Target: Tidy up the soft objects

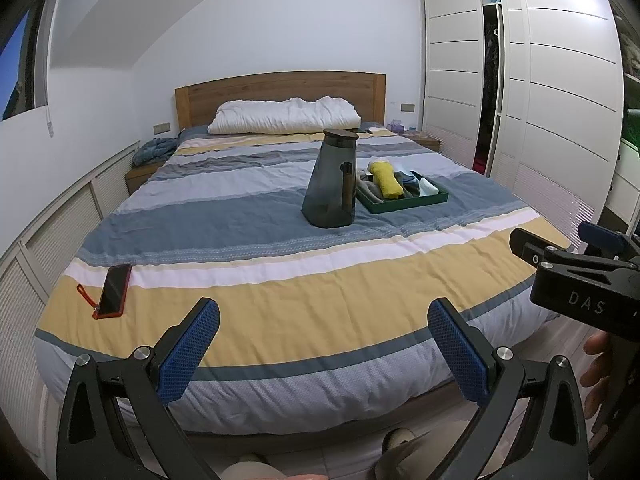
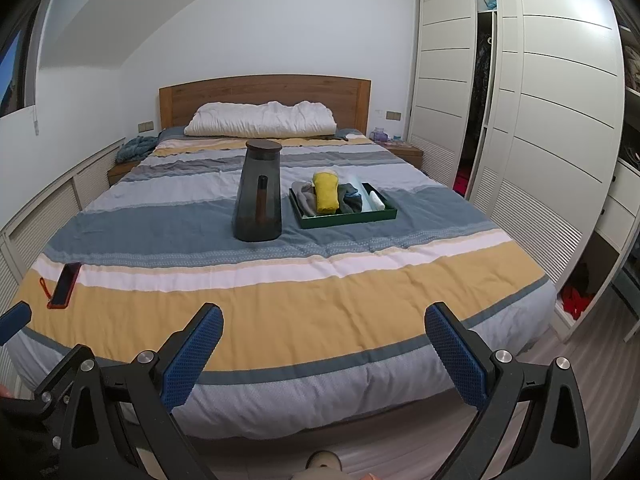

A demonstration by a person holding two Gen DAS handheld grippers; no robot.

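Both sets of jaws stand wide apart and empty: the left gripper and the right gripper hover side by side past the foot of the striped bed, well short of anything on it.

The soft things sit in a dark green tray in the middle of the bed, toward the wardrobe side. A rolled yellow cloth lies along the tray, with grey cloth on its left and a dark grey-blue piece on its right. A small white item rests in the right-hand part; whether it is folded fabric or something stiffer is hard to tell at this range. Just beside the tray, to its left, stands a tall smoky-grey jug with a dark lid, upright.

A phone in a red case lies near the bed's left edge, well apart from the tray.

As a judgement, the work looks either barely begun or close to finished: the cloths are gathered in the tray, but the grey ones look loosely bunched rather than rolled like the yellow one. No soft item lies loose on the cover. Both grippers would need to reach well forward to touch the tray.
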